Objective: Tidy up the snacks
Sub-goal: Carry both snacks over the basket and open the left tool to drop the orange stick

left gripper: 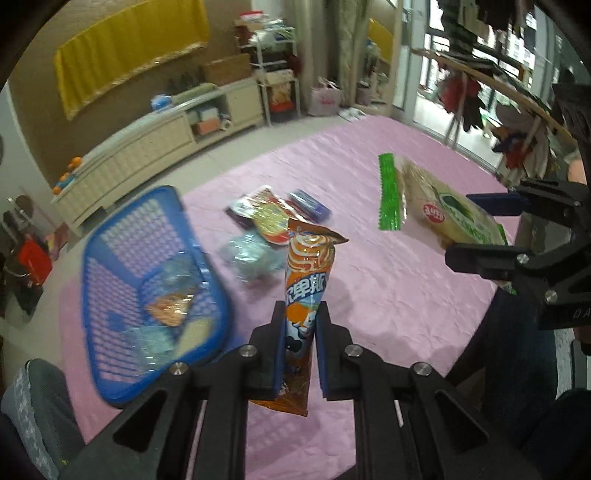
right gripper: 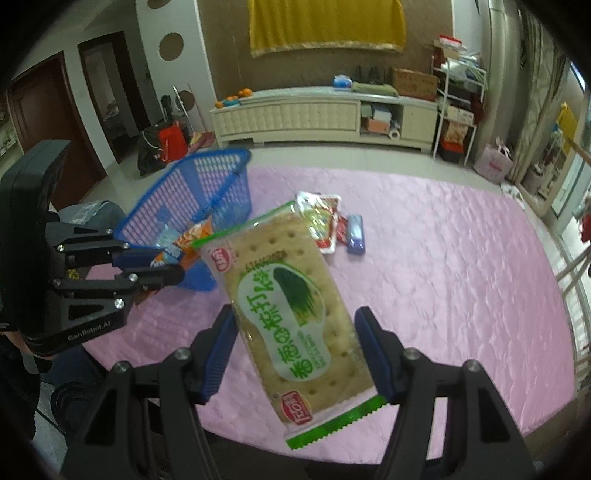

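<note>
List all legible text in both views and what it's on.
"GenRobot.AI": on the body of the left gripper, right wrist view.
"香葱味梳打饼": large green print on the cracker pack in the right gripper.
Red logo and small print on the cracker pack: too small to read.
Orange snack pack: white characters, partly hidden, unreadable.

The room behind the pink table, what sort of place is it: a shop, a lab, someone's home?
Most likely a home living room. A long cream media cabinet lines the wall under a yellow cloth, a cluttered white shelf rack stands beside it, and clothes hang by the windows.
</note>
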{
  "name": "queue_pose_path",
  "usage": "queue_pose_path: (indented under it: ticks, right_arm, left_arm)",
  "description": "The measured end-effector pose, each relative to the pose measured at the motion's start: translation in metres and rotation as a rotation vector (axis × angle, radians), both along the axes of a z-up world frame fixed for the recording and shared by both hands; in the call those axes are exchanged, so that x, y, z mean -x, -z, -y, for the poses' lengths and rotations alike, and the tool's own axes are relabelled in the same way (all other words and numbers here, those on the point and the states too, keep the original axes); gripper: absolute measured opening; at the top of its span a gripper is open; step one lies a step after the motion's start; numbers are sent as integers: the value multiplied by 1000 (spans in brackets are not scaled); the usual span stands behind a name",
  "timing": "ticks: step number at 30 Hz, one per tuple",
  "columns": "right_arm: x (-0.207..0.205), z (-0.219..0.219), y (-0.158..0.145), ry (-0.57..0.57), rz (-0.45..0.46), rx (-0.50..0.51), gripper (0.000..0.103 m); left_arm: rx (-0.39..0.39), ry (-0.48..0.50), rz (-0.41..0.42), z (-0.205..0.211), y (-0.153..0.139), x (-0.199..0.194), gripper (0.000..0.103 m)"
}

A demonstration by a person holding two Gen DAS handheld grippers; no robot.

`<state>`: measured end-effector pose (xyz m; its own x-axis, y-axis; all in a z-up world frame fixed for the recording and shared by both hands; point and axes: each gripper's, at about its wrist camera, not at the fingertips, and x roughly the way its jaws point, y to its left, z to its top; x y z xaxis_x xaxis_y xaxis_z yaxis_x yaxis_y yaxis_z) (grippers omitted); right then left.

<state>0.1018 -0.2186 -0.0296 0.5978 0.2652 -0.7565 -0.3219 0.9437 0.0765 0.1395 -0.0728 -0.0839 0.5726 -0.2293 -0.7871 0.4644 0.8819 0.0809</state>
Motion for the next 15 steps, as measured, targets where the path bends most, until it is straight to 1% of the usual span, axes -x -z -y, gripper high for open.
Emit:
queue_pose_path:
  ticks: [5, 10, 12, 15]
  right_arm:
    - [-11, -25, -17, -13, 22, 7, 69]
    - [-26, -44, -32, -34, 33, -33, 69]
    - [-32, -54, -39, -53, 44, -49, 69]
    - [-39, -66, -41, -77, 41, -64, 69]
  left_arm:
    - [-40, -74, 39, -24, -24, -5, 13]
    - [-15, -106, 73, -46, -50, -13, 13]
    - [-7, -125, 75, -54, -55, -17, 13]
    - [8, -183, 60, -70, -56, -27, 13]
